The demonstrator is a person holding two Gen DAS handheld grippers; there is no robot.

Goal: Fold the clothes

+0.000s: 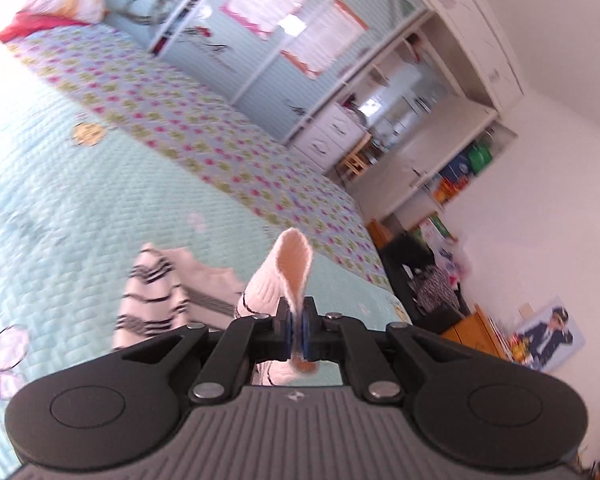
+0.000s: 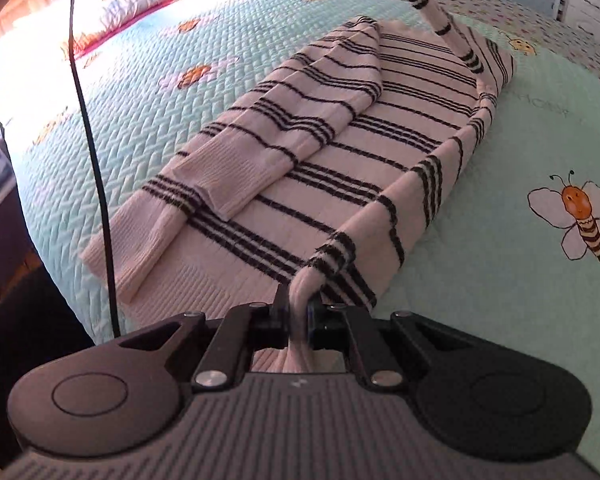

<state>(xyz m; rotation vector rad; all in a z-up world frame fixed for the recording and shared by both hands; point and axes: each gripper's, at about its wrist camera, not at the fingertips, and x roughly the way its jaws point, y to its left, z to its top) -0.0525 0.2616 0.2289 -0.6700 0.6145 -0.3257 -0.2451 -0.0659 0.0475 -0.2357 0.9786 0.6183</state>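
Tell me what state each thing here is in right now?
Striped sweater: lying on the bed, partly folded, one sleeve laid across its body.
Sweater's right edge: lifted off the quilt.
Sleeve cuff: raised, sticking up.
Left tool: shut on the sleeve cuff.
Right tool: shut on the sweater's hem.
Quilt: spread flat over the bed.

We see a sweater (image 2: 340, 152) of soft ribbed knit, cream with fuzzy dark stripes, its cuff (image 1: 288, 276) a finer rib. The bedspread (image 2: 180, 92) under it is matt quilted cloth, stitched in a herringbone. Our tongs (image 2: 298, 312) are matt black plastic with shiny metal rivets, on grooved grey housings. A glossy black cable (image 2: 88, 120) hangs nearby.
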